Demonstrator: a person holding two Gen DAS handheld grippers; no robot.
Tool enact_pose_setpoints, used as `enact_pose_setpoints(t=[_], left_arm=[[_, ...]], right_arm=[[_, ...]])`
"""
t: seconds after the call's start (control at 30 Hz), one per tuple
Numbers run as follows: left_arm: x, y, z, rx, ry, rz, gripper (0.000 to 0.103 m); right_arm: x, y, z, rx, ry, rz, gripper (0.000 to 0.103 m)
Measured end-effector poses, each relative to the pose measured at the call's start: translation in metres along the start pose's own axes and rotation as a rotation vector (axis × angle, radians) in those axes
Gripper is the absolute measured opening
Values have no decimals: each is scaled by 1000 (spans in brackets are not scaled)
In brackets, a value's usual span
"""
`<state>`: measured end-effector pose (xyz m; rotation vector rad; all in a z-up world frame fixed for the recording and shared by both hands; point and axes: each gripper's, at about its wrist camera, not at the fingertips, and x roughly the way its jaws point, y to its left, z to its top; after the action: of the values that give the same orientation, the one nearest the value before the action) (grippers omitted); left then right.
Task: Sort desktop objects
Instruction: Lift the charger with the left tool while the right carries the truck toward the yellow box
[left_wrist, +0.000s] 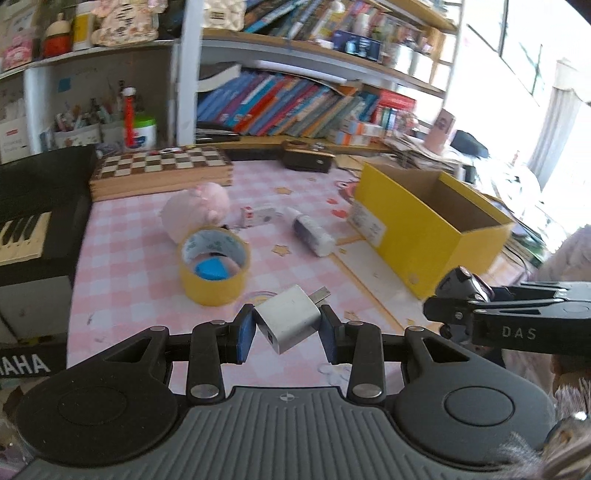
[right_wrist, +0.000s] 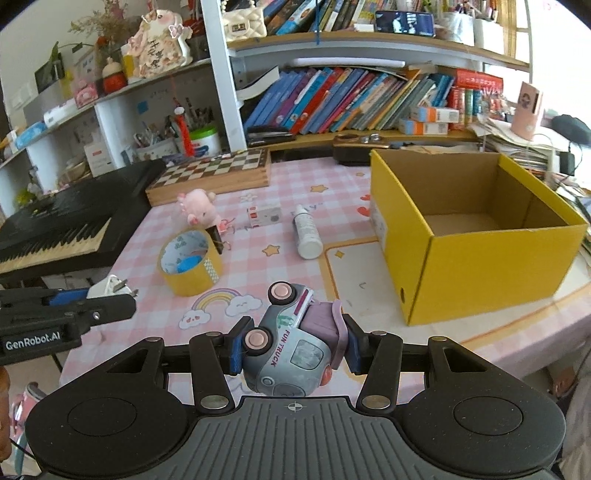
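Left tool (left_wrist: 289, 329) clamps a boxy white charger (left_wrist: 288, 319); right tool (right_wrist: 293, 345) grips a rounded plastic truck (right_wrist: 291, 343).

The yellow box (right_wrist: 476, 254) stands open-topped on the right of the counter (right_wrist: 258, 266), its inside bare and nothing over its mouth. Between the box and the tape roll (right_wrist: 190, 264) runs a bare strip of counter, crossed farther back by a lying white bottle (right_wrist: 306, 232). A keyboard (right_wrist: 62, 225) walls the left edge; a chessboard (right_wrist: 214, 175) and bookshelf (right_wrist: 351, 99) close the back.
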<state>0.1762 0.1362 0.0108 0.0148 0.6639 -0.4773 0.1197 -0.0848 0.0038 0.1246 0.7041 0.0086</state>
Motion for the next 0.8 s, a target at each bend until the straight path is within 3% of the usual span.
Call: enact_pose_setpoints(t=[0.37, 0.8], left_arm=[[1, -35, -6, 98, 20, -115, 34], [18, -79, 0, 163, 61, -173, 34]], right_arm=[[-21, -13, -17, 30, -2, -51, 50], [-27, -52, -22, 77, 14, -86, 50]])
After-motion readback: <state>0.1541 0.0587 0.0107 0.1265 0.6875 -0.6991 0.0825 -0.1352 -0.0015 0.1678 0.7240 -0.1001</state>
